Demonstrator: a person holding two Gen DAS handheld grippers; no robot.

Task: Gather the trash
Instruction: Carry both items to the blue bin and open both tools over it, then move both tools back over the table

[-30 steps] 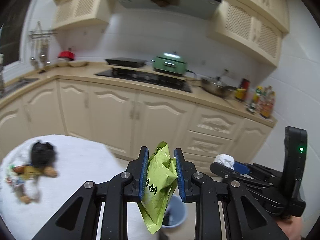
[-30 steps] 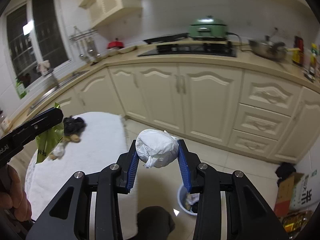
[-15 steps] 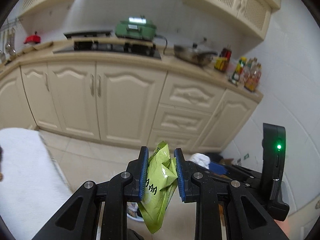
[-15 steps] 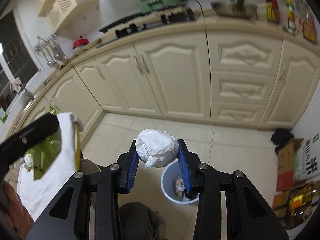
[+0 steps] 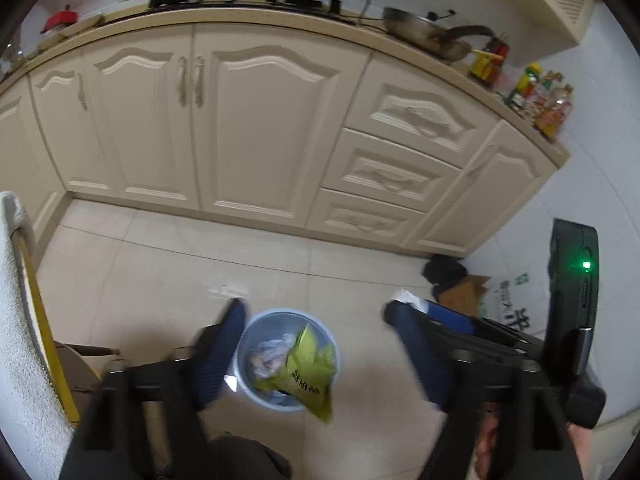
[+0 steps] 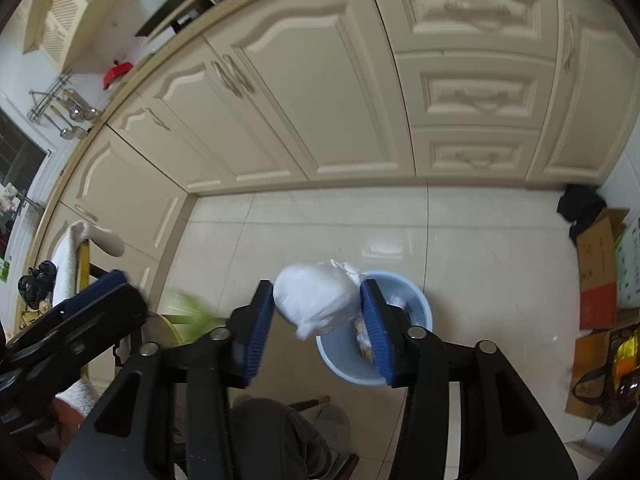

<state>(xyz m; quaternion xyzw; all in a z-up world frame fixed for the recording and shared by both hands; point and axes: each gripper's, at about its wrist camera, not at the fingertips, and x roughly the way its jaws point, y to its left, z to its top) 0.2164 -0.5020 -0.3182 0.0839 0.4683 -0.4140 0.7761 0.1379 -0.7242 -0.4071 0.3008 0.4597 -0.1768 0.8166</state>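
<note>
The left gripper [image 5: 316,344] has its jaws wide apart and opening, the blue pads touching nothing; between them, free of both pads, a crumpled green wrapper [image 5: 306,372] hangs blurred over the mouth of the pale blue bin [image 5: 250,336], its lower corner past the bin's near rim; inside the bin lies other crumpled rubbish. The right gripper [image 6: 318,320] has its jaws opening too, with a white knotted bag [image 6: 316,298] between them; the bag sits against both blue pads near their tips, though whether they press on it I cannot tell; its knotted end points toward the bin [image 6: 420,300], which stands on the floor just beyond and partly under the right-hand finger. In the right wrist view the left gripper [image 6: 80,312] shows at the left edge, a green smear beside it. Outward lie pale floor tiles [image 5: 180,272], cream cabinets [image 5: 248,120], and a white-covered table edge [image 5: 16,320] at the left; cardboard boxes [image 6: 600,272] stand against the right wall.
</note>
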